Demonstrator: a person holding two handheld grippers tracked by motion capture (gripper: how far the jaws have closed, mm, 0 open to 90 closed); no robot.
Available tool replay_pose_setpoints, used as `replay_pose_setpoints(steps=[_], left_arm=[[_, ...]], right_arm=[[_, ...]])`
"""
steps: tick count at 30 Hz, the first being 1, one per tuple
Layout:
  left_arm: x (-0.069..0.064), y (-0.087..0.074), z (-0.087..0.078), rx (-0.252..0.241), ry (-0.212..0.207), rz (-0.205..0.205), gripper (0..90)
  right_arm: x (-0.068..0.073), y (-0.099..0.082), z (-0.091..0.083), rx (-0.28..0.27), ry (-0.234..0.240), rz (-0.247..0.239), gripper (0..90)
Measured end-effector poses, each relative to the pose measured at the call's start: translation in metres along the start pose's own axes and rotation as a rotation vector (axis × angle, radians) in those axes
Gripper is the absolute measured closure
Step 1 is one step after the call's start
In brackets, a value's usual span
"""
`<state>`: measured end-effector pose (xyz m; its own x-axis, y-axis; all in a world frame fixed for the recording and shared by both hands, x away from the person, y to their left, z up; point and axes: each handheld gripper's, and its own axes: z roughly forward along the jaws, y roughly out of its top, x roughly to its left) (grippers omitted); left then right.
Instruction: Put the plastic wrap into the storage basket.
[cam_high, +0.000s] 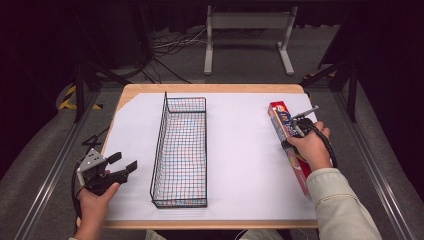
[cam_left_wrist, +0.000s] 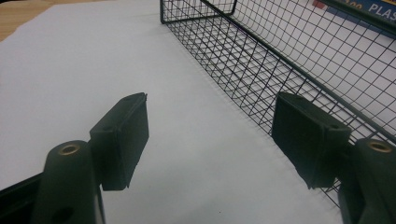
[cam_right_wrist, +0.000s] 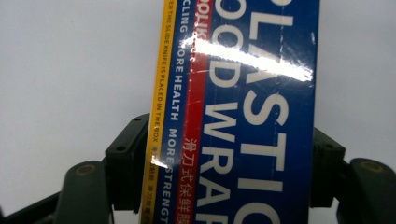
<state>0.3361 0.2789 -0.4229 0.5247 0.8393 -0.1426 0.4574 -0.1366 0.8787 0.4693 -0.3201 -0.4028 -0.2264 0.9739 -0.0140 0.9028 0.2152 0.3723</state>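
Note:
A long box of plastic wrap (cam_high: 281, 119), blue and red with a yellow edge, lies on the white sheet at the right of the table. My right gripper (cam_high: 298, 131) is down over its middle. In the right gripper view the box (cam_right_wrist: 252, 93) runs up between the two black pads, and both pads sit against its long sides. My left gripper (cam_high: 123, 161) rests near the table's front left corner, open with nothing between its pads (cam_left_wrist: 123, 135). It points toward the wire basket (cam_left_wrist: 261, 70).
A long black wire basket (cam_high: 161, 145) stands lengthwise in the middle of the white sheet (cam_high: 240, 150), with nothing inside. The wooden table edge (cam_high: 210, 88) shows at the back. A metal frame (cam_high: 247, 30) and cables lie on the floor beyond.

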Motion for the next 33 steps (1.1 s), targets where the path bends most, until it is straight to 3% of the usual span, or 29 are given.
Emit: replay_pose_setpoints(steps=[9,20,22,24,26,33], left_arm=[[0.000,0.000,0.000,0.001,0.001,0.001,28.1],[0.000,0.000,-0.001,0.002,0.003,0.000,28.2],[0.001,0.000,-0.001,0.003,0.004,0.001,28.3],[0.001,0.000,-0.001,0.002,0.005,0.000,28.3],[0.001,0.000,-0.001,0.001,0.006,-0.001,28.3],[0.000,0.000,-0.002,-0.002,0.009,-0.003,28.4]], right_arm=[[0.004,0.007,0.003,0.098,-0.046,0.055,38.5],[0.009,0.011,0.004,0.129,-0.081,0.085,40.4],[0.011,0.011,0.004,0.126,-0.085,0.094,40.7],[0.010,0.011,0.002,0.117,-0.070,0.141,40.8],[0.009,0.010,0.000,0.093,-0.070,0.158,41.0],[0.007,0.011,-0.016,0.036,-0.044,0.165,40.9]])
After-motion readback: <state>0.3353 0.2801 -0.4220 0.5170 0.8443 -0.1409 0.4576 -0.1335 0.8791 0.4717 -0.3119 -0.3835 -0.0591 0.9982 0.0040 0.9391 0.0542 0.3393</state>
